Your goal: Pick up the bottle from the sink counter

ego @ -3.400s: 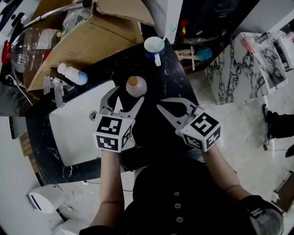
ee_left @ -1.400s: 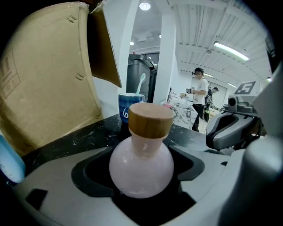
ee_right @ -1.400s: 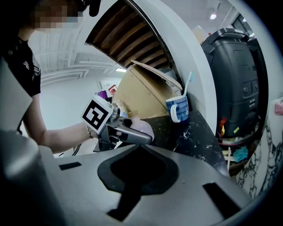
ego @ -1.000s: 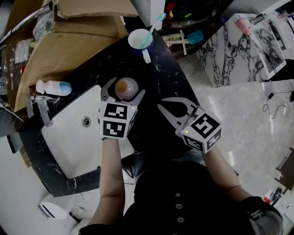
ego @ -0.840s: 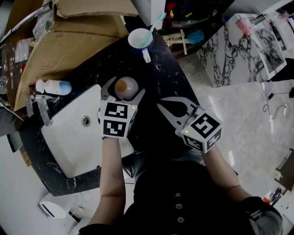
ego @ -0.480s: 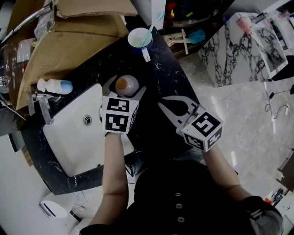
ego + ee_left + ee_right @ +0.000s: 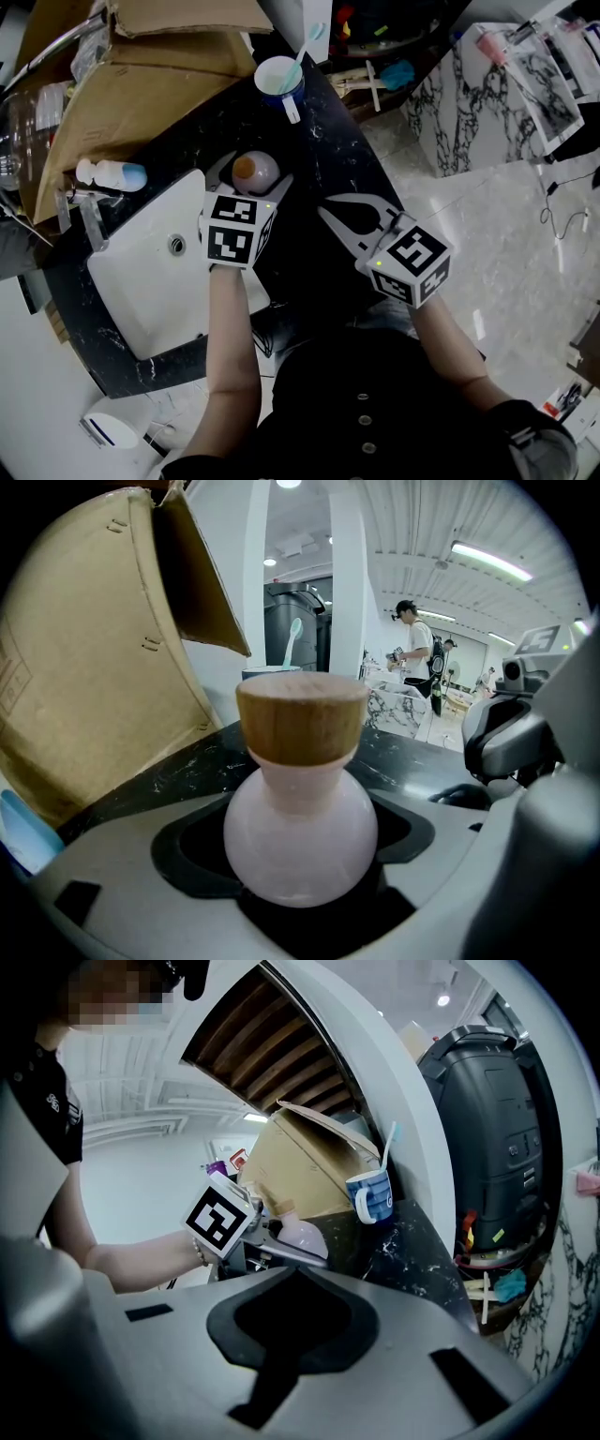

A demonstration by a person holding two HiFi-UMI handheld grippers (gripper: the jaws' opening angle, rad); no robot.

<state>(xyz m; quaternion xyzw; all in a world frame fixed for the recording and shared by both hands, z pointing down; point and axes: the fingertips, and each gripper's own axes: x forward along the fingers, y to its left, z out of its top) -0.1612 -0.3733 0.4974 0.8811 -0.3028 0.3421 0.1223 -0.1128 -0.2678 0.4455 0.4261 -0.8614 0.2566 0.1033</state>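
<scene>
Now the left gripper is closed part-way round the bottle, its jaws pinching the round pink body, upright on the black counter beside the sink. Right gripper: jaws together, holding nothing.

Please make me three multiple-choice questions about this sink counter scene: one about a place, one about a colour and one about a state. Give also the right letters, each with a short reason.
1. Where does the mug stand?
A. in the sink
B. on the counter, beyond the bottle
C. inside the cardboard box

2. What colour is the cap of the bottle?
A. blue
B. black
C. wood brown

3. What is between the jaws of the left tool?
A. nothing
B. the bottle
C. the mug

Answers:
1 B: the head view shows the mug on the black counter past the bottle.
2 C: the left gripper view shows a brown wooden cap.
3 B: the pink round body fills the space between the jaws.
</scene>
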